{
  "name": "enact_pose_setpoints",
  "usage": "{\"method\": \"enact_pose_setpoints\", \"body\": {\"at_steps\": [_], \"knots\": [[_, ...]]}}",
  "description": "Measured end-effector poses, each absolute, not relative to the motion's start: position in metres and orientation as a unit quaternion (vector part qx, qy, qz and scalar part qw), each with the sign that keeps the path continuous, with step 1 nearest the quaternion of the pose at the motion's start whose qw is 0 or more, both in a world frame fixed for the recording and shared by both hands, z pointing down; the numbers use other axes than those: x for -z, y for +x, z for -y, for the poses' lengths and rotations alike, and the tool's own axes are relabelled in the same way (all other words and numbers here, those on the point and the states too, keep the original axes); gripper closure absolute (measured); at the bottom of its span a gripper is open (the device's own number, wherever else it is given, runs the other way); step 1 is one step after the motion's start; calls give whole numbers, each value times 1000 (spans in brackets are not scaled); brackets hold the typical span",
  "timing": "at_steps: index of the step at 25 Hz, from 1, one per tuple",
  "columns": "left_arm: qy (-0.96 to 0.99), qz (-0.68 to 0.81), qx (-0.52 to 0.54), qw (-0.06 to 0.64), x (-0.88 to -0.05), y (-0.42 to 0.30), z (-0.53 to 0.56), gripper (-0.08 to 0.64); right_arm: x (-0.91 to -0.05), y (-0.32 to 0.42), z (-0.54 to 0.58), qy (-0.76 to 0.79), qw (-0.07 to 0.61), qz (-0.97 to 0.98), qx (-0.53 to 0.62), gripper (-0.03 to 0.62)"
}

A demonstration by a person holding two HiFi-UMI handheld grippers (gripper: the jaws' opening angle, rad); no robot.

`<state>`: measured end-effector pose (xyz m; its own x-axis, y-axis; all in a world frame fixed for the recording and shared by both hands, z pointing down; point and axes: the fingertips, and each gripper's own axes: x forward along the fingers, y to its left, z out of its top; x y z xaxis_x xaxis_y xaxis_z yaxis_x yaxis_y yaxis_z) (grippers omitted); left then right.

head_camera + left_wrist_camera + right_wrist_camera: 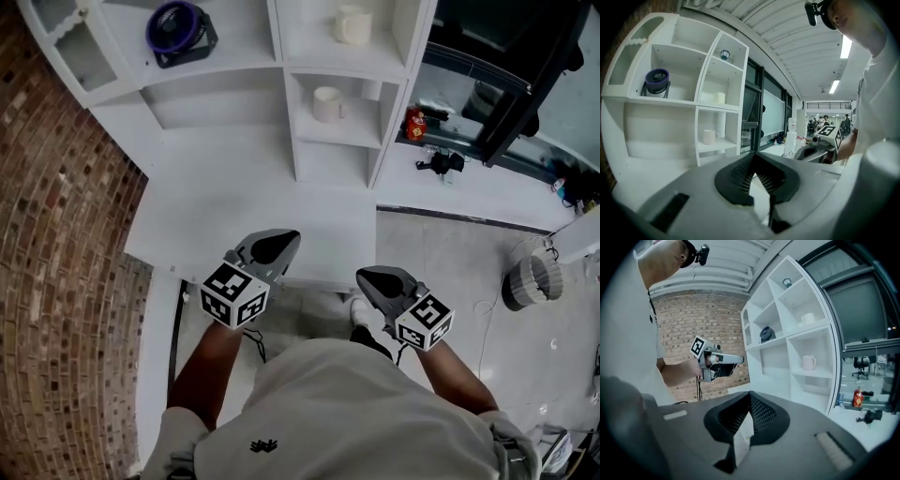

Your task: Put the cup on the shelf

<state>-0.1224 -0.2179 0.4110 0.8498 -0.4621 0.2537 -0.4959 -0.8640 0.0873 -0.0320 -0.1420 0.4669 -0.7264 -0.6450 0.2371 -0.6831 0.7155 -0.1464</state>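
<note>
Shut left tool (289,238) nearest; cup (327,103) upright on shelf (342,134), handle rightward.

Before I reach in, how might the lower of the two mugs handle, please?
The mug looks like glazed ceramic, so probably rigid, smooth and breakable. Standing upright on the shelf, it seems stable, though a high push might tip it.

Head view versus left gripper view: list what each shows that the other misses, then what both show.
Only the head view: the left gripper from above with its marker cube, and the ribbed basket on the floor. Only the left gripper view: the ceiling lights, a small dark object in a top compartment, and the left gripper's shut jaws close up. Both: the shelf holding the fan, the upper cup and the lower cup, plus the right gripper.
</note>
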Motion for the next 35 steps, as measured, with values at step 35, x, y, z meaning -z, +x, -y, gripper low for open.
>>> {"method": "enact_pose_setpoints", "body": {"at_steps": [35], "knots": [[955, 234, -144, 108, -462, -134, 147, 554, -464, -32, 115, 381, 80, 915, -104, 581]]}}
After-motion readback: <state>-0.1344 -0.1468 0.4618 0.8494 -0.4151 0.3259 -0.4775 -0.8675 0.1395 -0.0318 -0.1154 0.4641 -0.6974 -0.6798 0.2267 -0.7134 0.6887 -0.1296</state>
